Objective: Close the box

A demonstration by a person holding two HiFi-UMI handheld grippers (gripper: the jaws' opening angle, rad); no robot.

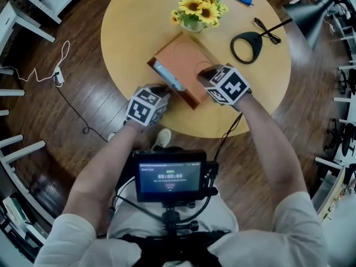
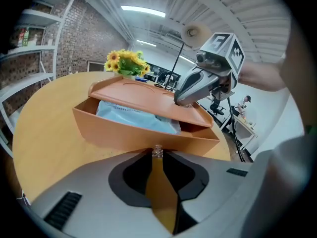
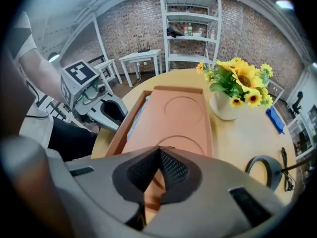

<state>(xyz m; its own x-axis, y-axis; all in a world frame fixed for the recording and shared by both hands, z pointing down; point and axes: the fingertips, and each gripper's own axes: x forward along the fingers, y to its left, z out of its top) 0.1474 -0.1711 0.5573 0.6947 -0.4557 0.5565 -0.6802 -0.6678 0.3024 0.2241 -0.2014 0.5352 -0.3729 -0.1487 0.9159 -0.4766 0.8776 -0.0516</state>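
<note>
Box (image 2: 124, 130) ajar — blue packet (image 2: 133, 114) inside, left hand-held gripper (image 2: 157, 151), right hand-held gripper (image 3: 158, 150) both closed, empty

Evenly bright, sharp, with fisheye-bent dark edges.

The left arm (image 1: 103, 157) and right arm (image 1: 268, 135) stretch forward, bare. The left gripper (image 1: 165, 89) and right gripper (image 1: 203, 74) face each other, near, jaws together, nothing between them.

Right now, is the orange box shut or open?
Partly open: the lid of the orange rectangular box stands above its front wall, a pale blue packet showing between.
</note>
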